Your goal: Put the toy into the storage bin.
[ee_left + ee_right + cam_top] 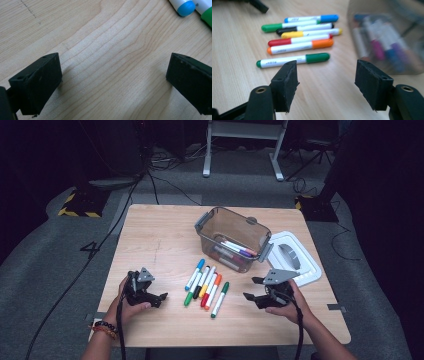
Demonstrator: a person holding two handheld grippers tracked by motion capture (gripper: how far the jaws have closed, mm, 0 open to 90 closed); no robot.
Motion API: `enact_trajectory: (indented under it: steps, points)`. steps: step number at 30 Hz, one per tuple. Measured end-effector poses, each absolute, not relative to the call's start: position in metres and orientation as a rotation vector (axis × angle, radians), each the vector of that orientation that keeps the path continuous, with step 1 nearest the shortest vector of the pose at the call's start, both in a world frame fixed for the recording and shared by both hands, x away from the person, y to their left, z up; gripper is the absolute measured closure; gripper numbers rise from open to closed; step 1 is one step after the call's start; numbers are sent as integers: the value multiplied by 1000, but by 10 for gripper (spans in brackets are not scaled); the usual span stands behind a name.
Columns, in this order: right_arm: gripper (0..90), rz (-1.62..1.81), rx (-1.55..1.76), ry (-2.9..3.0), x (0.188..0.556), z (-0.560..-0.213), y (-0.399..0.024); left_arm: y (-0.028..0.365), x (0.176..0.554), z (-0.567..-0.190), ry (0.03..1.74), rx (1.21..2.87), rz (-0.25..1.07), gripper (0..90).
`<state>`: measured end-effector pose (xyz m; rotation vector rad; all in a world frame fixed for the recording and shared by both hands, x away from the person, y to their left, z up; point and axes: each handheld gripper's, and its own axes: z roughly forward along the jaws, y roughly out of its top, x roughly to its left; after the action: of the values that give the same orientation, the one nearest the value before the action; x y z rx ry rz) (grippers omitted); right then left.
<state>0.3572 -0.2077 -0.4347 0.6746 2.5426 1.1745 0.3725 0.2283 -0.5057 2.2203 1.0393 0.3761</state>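
High view, left gripper (161,298) and right gripper (253,288) resting spread on the wooden table (150,235), markers (206,287) lying between them, left gripper view, jaws standing apart over bare wood, right gripper view, jaws gaping, pinching nothing, dark green marker (293,59) lying just ahead.

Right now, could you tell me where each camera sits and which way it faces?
High view: above the table, looking forward and down; forearms, both hand-held grippers.
Left gripper view: on the left hand-held gripper, facing bare wood; open jaws.
Right gripper view: on the right hand-held gripper, facing markers and bin; open jaws.
Shared: the blue-capped marker.
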Motion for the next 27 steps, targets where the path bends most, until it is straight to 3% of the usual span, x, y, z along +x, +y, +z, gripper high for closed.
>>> enact_trajectory:
  steps: [9,15,27]
  points:
    - [348,1081,523,2636,368,-464,-172,228,373,-506,1038,2221,381,5]
    - [307,1097,410,2700,387,-472,-160,228,373,-506,1038,2221,381,5]
    - [317,1111,270,2790,398,-479,-140,228,373,-506,1034,2223,380,5]
